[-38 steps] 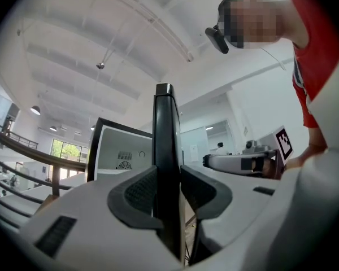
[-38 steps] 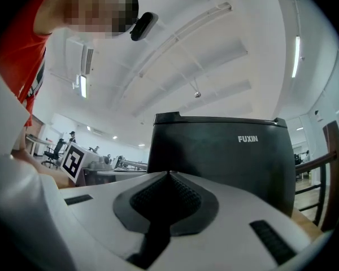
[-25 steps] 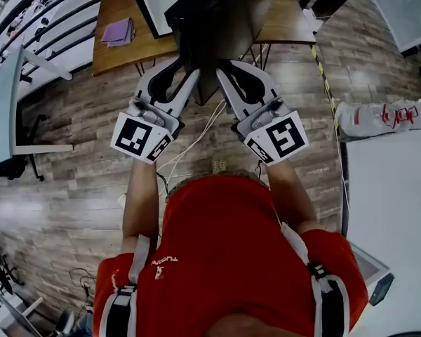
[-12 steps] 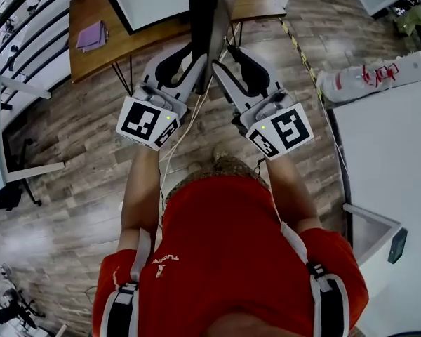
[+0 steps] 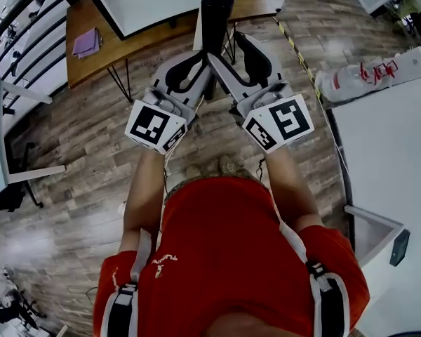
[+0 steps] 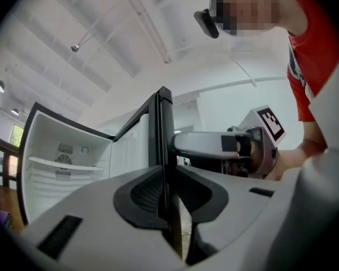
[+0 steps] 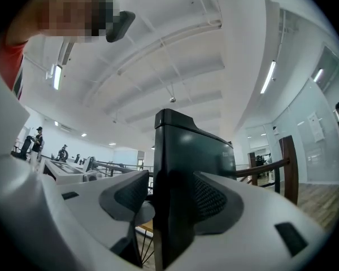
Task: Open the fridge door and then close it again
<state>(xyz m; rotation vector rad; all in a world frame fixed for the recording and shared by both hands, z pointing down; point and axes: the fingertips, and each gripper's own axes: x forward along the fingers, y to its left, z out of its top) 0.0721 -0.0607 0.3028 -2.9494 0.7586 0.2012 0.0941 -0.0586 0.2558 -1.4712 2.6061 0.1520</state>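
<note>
Fridge door (image 5: 218,5) is pinched between the just-closing fingers of the left gripper (image 6: 165,176) and straddled by the just-opened, wide fingers of the right gripper (image 7: 168,191).

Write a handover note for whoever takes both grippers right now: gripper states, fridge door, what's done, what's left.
Left gripper: jaws have just been closing and are now clamped on the edge of the fridge door.
Right gripper: jaws have just opened wide; the door edge is between them, not gripped.
Fridge: door swung open, interior showing.
Done: opening. Left: swing the door shut, then release.
</note>
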